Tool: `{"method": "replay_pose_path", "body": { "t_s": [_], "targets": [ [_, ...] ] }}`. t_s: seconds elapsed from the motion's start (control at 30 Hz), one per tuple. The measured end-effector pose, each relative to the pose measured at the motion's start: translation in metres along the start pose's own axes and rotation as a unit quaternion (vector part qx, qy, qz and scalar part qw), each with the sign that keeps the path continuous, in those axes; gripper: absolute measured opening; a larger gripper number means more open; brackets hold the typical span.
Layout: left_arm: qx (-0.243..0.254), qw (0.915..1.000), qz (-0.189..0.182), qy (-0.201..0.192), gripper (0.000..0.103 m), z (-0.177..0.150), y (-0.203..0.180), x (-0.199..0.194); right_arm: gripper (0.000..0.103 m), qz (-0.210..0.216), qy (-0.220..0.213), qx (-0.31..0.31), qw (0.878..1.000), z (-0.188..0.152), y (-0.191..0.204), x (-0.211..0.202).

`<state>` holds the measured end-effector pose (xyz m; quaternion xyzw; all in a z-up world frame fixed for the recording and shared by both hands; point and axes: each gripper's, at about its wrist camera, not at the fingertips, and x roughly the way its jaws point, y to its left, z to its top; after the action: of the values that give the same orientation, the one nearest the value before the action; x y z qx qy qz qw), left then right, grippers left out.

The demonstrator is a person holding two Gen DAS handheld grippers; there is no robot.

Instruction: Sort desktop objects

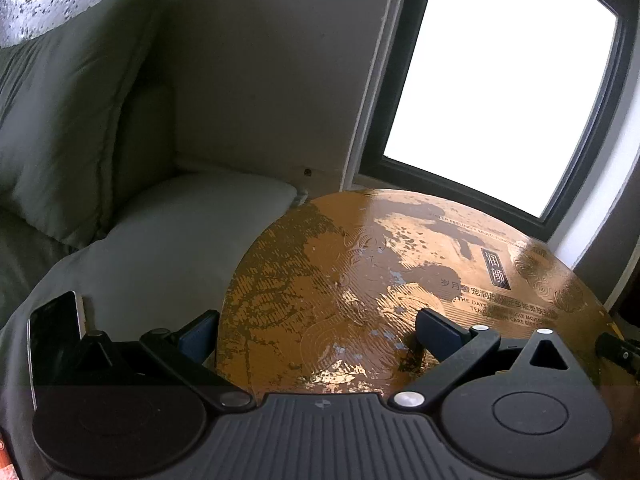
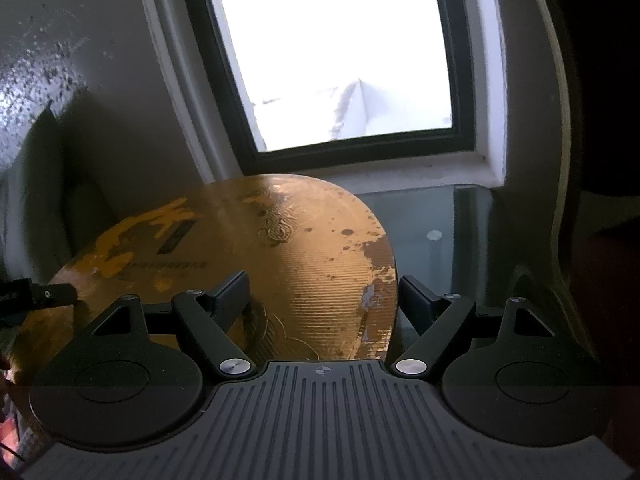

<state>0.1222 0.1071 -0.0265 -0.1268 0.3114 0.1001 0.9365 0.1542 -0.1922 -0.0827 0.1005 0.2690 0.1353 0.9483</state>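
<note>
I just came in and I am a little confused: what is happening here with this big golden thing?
A person holds a gripper in each hand at a golden box with printed text. The left gripper straddles its left edge and the right gripper its right edge; both look open. A phone lies on the cushion to the left, a window behind.

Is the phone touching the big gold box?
Apart. The left wrist view shows pale cushion between the phone and the gold box.

Blown-out window (image 1: 496, 80), dim fisheye interior
</note>
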Motion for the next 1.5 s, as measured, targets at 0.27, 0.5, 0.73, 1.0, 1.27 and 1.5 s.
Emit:
{"method": "replay_pose_path", "body": {
  "t_s": [0.27, 0.5, 0.73, 1.0, 1.27, 1.5],
  "targets": [
    [0.010, 0.9999, 0.002, -0.012, 0.101, -0.010, -0.005, -0.016, 0.083, -0.002, -0.001, 0.015, 1.000, -0.011, -0.009, -0.018],
    [0.003, 0.9997, 0.009, -0.021, 0.101, -0.020, -0.001, -0.023, 0.083, 0.003, 0.003, 0.012, 1.000, -0.014, -0.009, -0.021],
    [-0.010, 0.9999, -0.003, -0.010, 0.103, -0.016, 0.010, -0.014, 0.083, 0.000, 0.010, -0.001, 1.000, -0.011, -0.004, -0.018],
    [-0.019, 0.9998, 0.003, 0.004, 0.103, -0.014, 0.008, -0.009, 0.084, -0.007, 0.020, -0.009, 1.000, -0.006, -0.001, -0.012],
    [-0.012, 0.9998, 0.002, -0.016, 0.102, -0.002, 0.007, -0.028, 0.084, -0.025, 0.029, -0.005, 0.999, -0.001, 0.005, -0.012],
    [0.026, 0.9961, 0.080, 0.026, 0.102, 0.019, 0.008, -0.071, 0.088, -0.024, -0.027, -0.034, 0.999, 0.024, 0.024, -0.064]
  ]
}}
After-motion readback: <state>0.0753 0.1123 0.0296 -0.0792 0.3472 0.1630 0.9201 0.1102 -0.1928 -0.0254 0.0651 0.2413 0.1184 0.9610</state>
